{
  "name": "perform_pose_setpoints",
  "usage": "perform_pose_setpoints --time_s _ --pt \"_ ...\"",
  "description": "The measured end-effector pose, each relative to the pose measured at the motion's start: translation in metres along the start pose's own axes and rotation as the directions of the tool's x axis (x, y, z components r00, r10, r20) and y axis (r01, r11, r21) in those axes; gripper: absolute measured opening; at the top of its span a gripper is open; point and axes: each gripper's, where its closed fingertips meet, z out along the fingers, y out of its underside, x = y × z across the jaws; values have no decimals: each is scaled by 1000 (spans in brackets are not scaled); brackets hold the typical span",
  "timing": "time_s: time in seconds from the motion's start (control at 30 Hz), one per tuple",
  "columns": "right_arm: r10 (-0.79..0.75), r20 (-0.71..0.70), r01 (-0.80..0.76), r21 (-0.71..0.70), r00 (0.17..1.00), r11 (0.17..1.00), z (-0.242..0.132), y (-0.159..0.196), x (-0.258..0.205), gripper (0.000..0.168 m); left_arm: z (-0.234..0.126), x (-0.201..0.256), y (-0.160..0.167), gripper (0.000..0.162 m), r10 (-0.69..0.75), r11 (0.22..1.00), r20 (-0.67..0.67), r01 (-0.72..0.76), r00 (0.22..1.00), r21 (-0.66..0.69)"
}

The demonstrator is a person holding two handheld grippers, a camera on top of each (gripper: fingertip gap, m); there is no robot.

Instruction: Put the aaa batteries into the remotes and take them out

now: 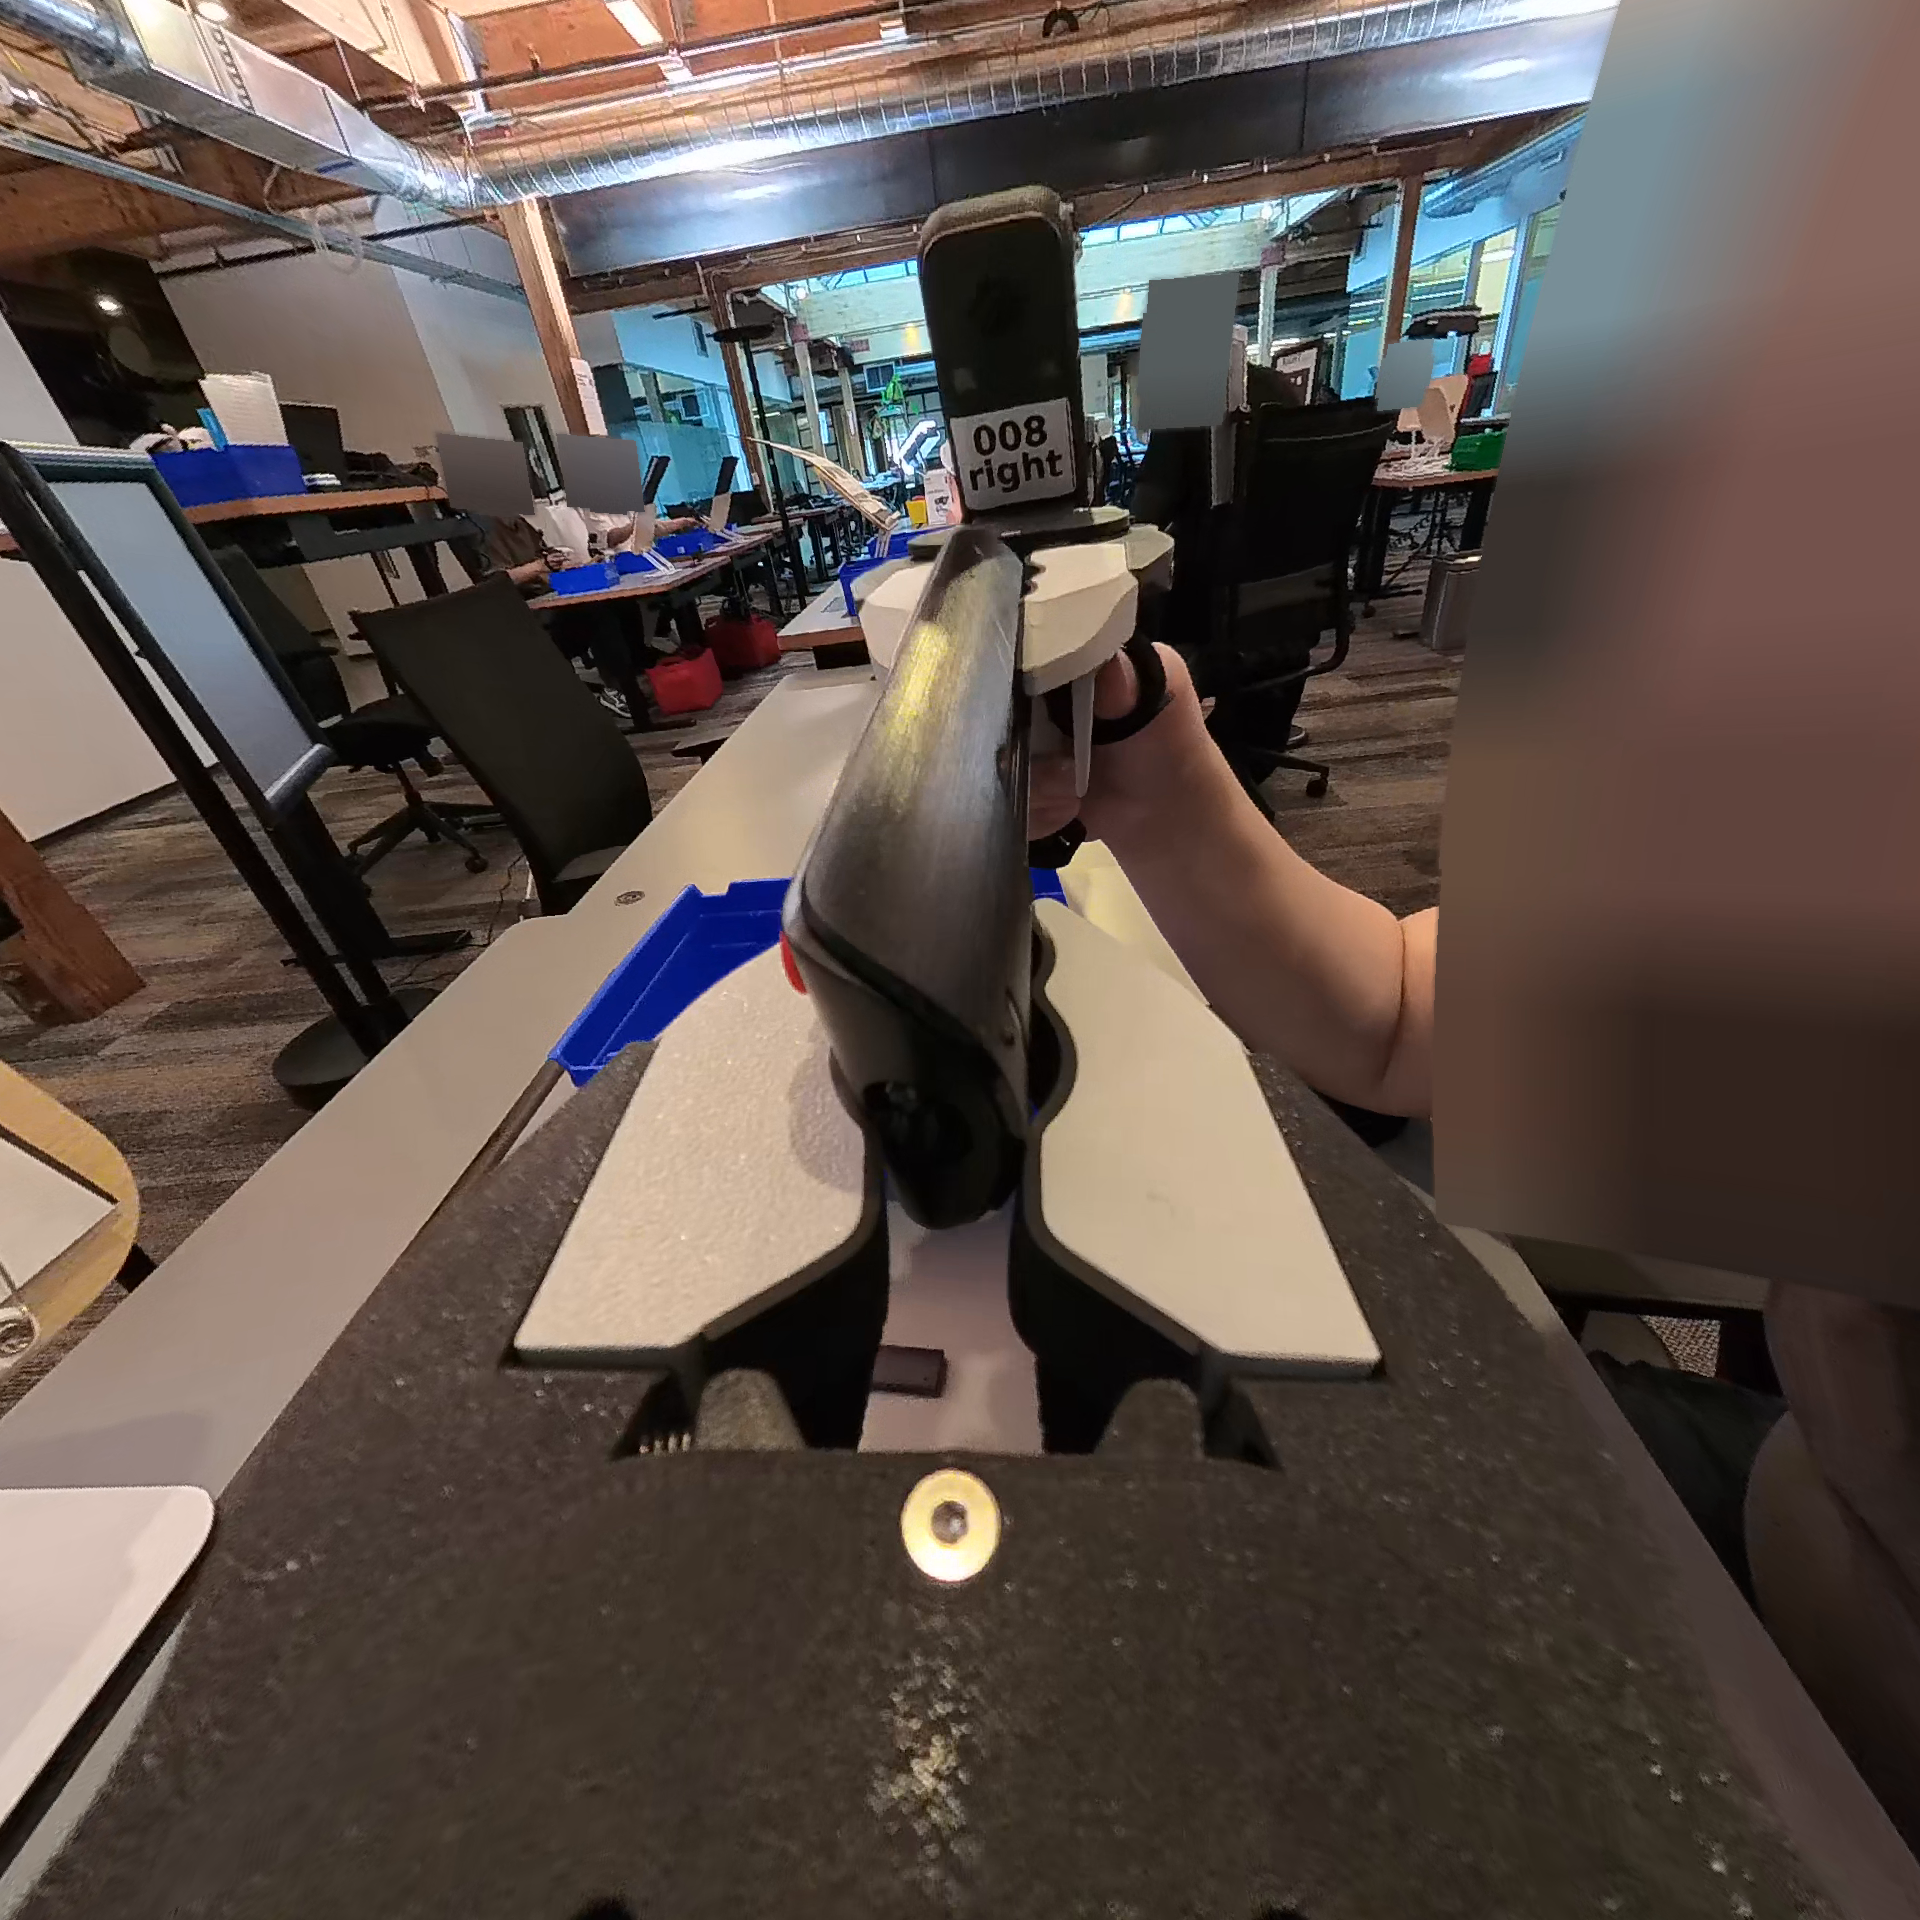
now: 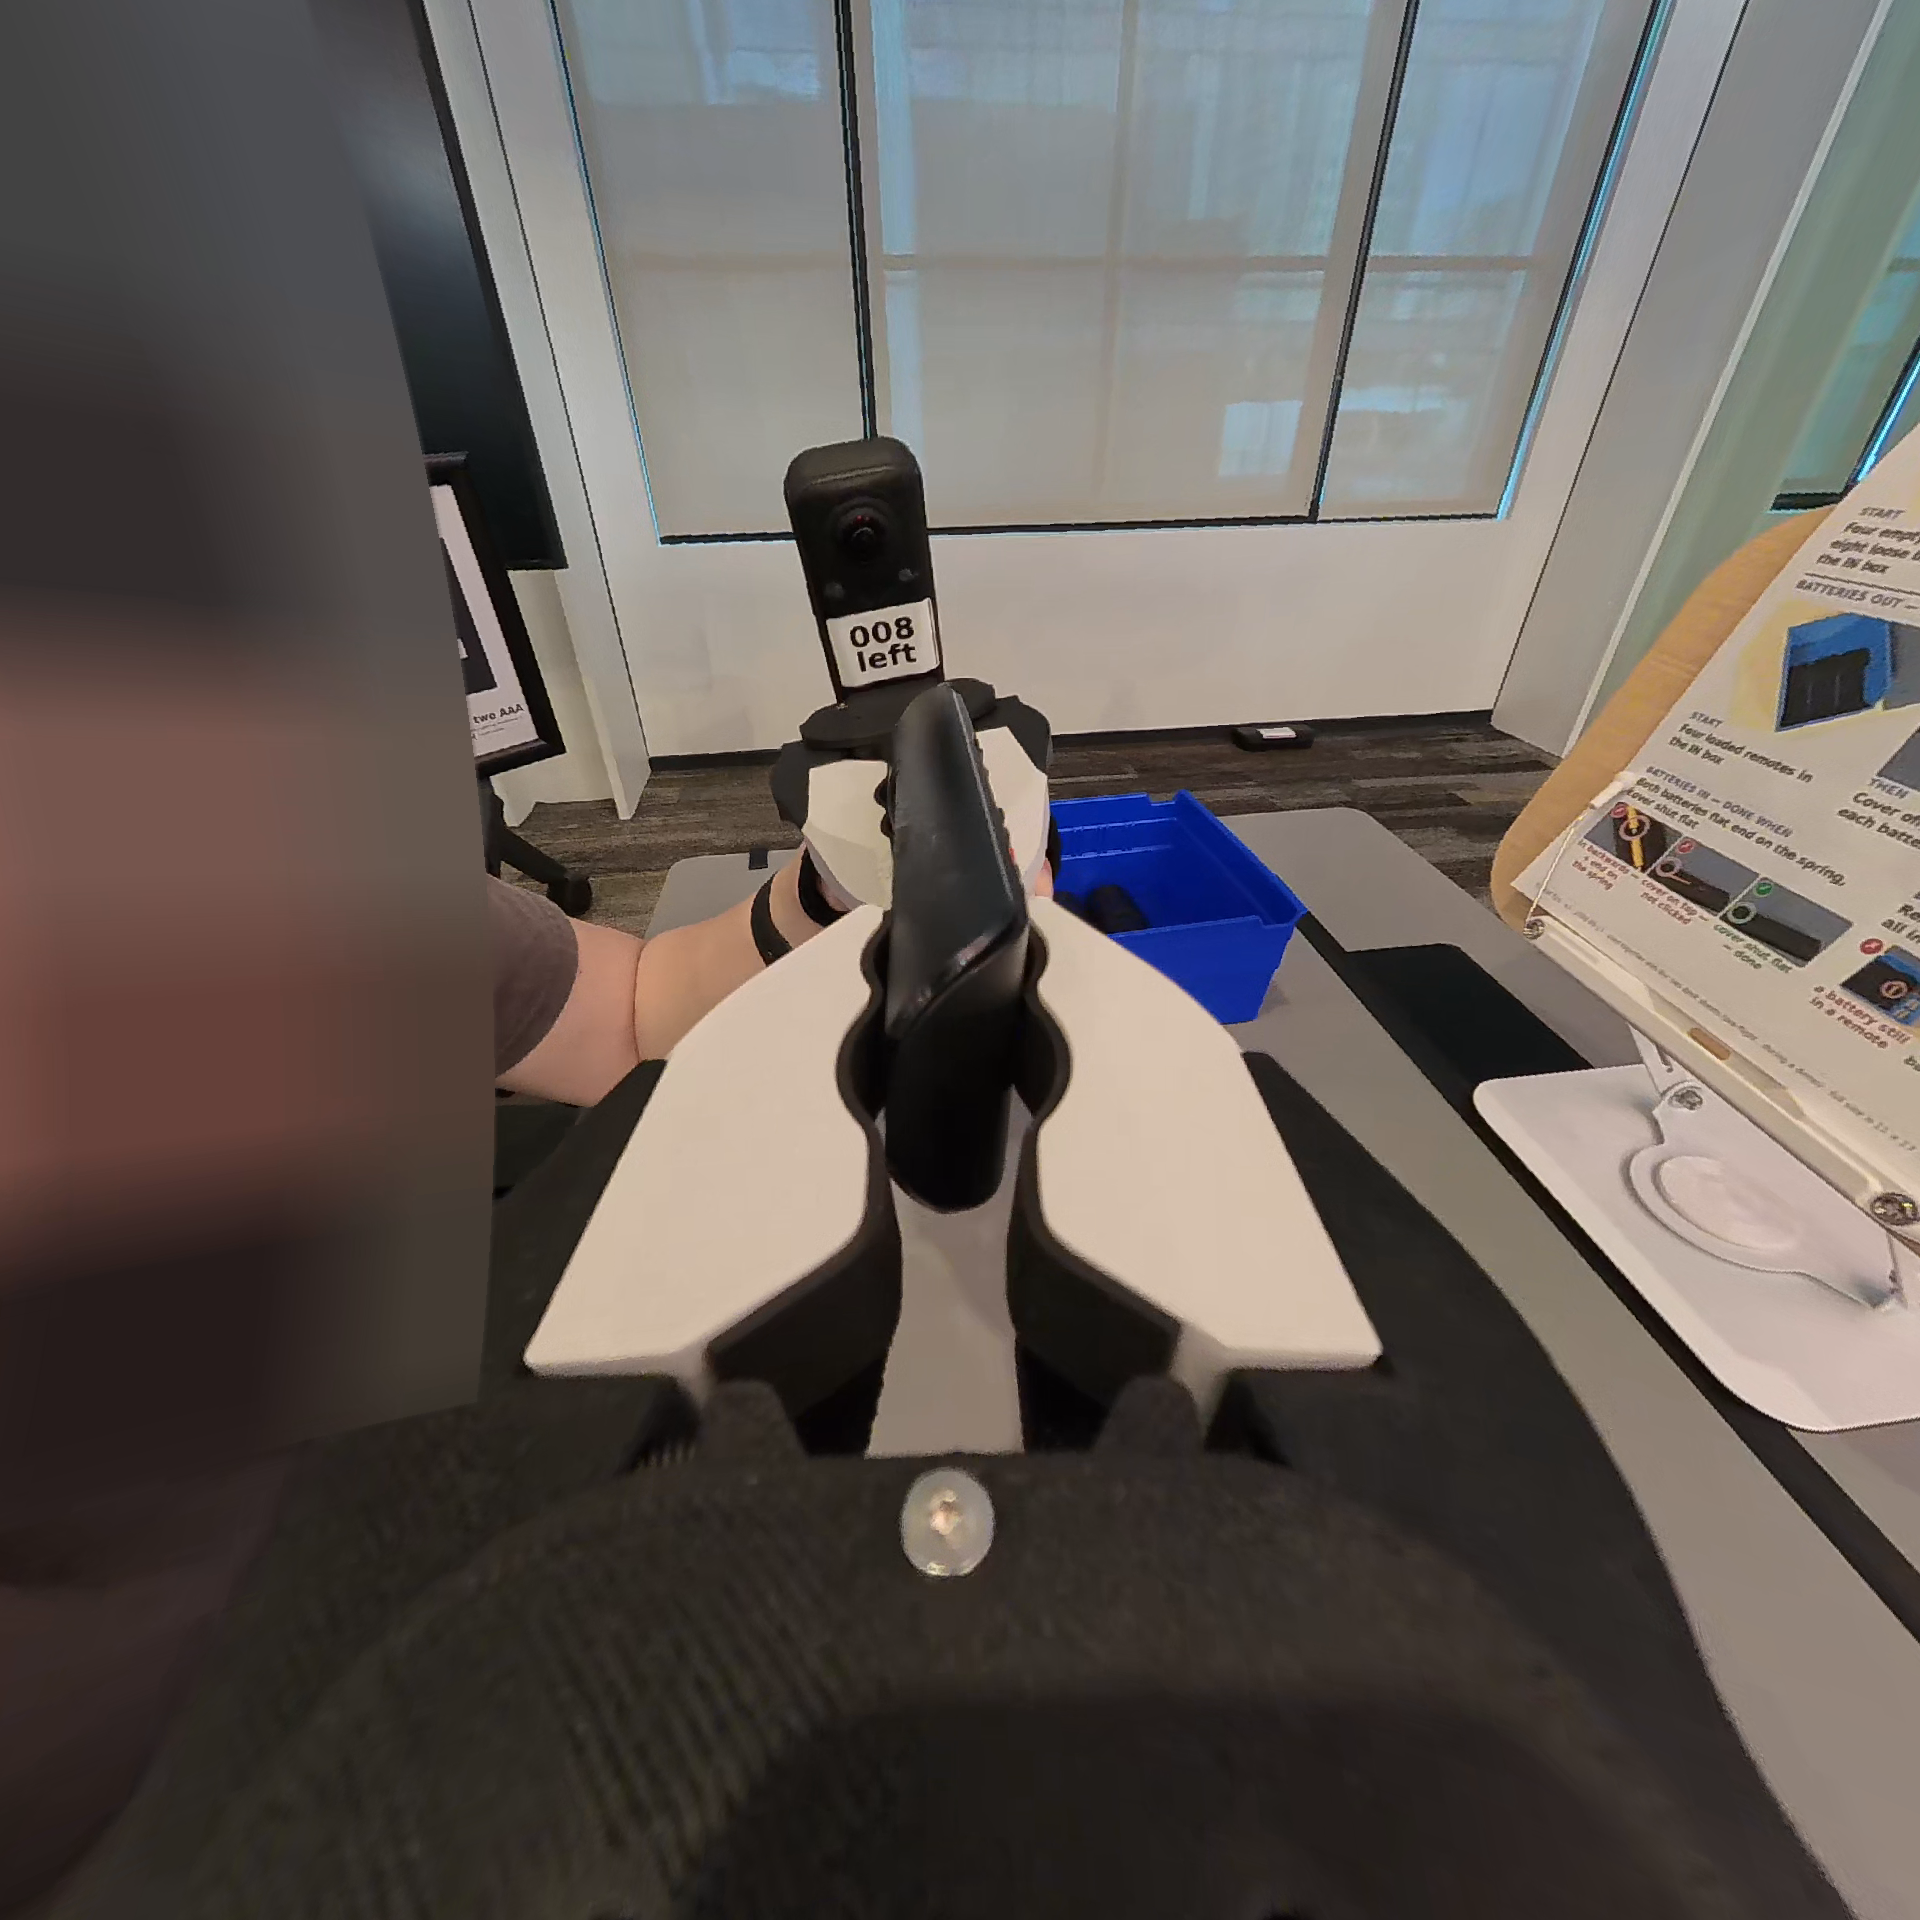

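bright even daylight, fisheye bending at edges, glare on the remote [image 1: 925, 790].

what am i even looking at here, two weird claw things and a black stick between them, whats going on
These are two handheld grippers, not robot arms: a person holds one in each hand and squeezes a trigger to close the jaws. Each gripper carries a wide-angle camera looking forward along its fingers, and the two pictures come from those cameras.

In the left wrist view, the white and black shapes low in the picture are the left gripper; the right gripper faces it, held in a hand. The right wrist view is the reverse, looking along the right gripper.

The black stick is a remote, gripped at one end by each gripper and held up in the air between them.

Below is a grey table with a blue bin holding some dark items, too small to identify. At right stands an instruction sheet on a white stand.
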Motion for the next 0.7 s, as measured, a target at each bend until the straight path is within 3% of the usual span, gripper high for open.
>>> perform_pose_setpoints --time_s 0.4,0.7 --pt "30 42 -29 -10 999 1000 4 3 -3 21 -6 1 0 23 20 999 -7 -20 1000 -30" --pt "107 81 -106 -8 991 994 6 7 1 24 -8 -3 2 23 -48 998 -18 48 999 -40"
